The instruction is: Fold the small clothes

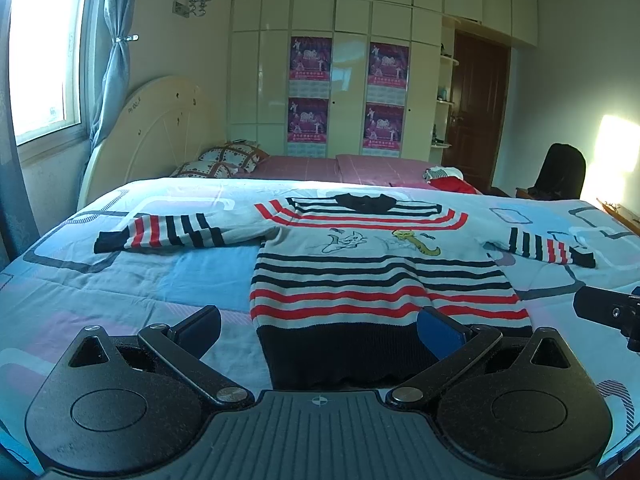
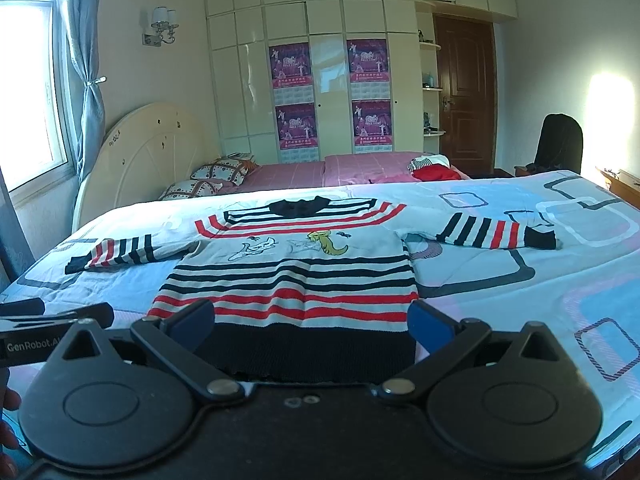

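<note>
Window: a bright window [image 1: 44,52] is glowing at the far left, with a blue curtain [image 1: 116,52] tied back beside it.
Headboard: a cream rounded headboard [image 1: 156,132] is standing against the wall, patterned pillows [image 1: 228,158] lying at its foot on a pink sheet [image 1: 316,166].
Bed cover: a pale blue quilt [image 1: 120,276] with grey and pink rectangles is covering the near part of the bed.
Left gripper: the left gripper [image 1: 320,330] is hovering low over the quilt at the sweater's hem, its jaws spread wide and holding nothing; one blue pad is lying over the dark hem band, the other is off to the left of the sweater over the quilt.
Sweater: a small striped sweater [image 1: 360,276] is lying flat, front up, on the quilt, collar away from the cameras, dark hem nearest; red and navy stripes are running across it and cartoon drawings are sitting on the chest.
Sleeves: the sleeves are stretching straight out to the sides, the left sleeve [image 1: 160,232] and the right sleeve [image 1: 548,252] both resting flat.
Right gripper: the right gripper [image 2: 312,324] is hovering over the hem too, jaws wide apart and empty, its two pads straddling the hem band near both corners.
Wardrobe: a cream wardrobe [image 1: 352,20] is carrying four purple posters [image 1: 310,58].
Door: a brown door [image 1: 476,112] is standing shut to the right, a dark chair [image 1: 560,176] near it.
</note>
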{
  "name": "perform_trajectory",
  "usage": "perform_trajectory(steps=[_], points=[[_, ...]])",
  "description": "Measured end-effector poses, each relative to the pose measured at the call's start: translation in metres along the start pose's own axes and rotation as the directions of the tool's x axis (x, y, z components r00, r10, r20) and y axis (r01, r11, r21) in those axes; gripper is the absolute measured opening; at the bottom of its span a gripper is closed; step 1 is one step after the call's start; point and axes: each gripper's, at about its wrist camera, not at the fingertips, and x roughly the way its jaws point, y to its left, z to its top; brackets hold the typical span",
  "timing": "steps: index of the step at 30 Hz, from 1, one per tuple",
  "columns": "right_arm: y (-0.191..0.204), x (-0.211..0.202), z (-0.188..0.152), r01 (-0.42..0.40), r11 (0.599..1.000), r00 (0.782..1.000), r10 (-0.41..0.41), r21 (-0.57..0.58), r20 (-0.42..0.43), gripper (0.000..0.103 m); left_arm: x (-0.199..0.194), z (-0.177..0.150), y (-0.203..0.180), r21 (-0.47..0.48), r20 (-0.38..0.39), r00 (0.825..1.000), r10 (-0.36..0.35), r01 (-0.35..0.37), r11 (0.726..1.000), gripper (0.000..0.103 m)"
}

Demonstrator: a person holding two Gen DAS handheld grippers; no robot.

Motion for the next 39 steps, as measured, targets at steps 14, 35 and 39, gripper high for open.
perform_trajectory(steps=[14,35,39], points=[[0.0018,0.0012,0.0006,0.000,1.000,1.000,0.000,-0.001,0.000,0.102,0.0009,-0.0006,-0.0027,0.002,0.000,1.000,0.005,-0.005,1.000,0.103],[0.0029,0.0032,0.0007,0.000,1.000,1.000,0.000,-0.002,-0.003,0.102,0.0037,-0.0003,-0.0045,-0.003,-0.004,1.000,0.005,-0.005,1.000,0.103],[0.0035,0.0034,0.0008,-0.001,1.000,1.000,0.001,-0.003,-0.003,0.102,0.0037,-0.0001,-0.0043,-0.004,-0.003,1.000,0.007,-0.007,1.000,0.103]])
